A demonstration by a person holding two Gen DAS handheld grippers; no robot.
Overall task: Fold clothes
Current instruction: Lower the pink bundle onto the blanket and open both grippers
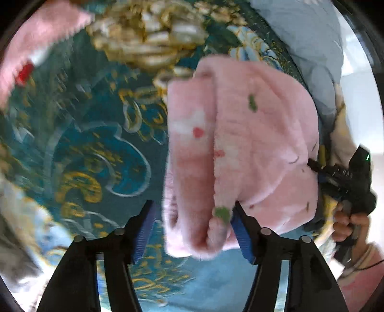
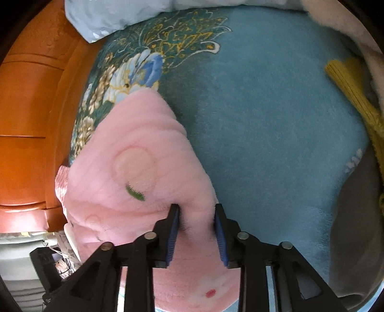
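Pink fleece garment (image 1: 240, 148) folded into a thick bundle, lying on bed blanket (image 2: 276, 132). Left tool (image 1: 192, 230) released around its near corner; right tool (image 2: 196, 230) clenched on its edge. Tidying left.

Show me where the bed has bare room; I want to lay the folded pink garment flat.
The widest bare patch is the plain blue blanket between the pink garment and the yellow knit. It is crowded near the pillow and the wooden headboard.
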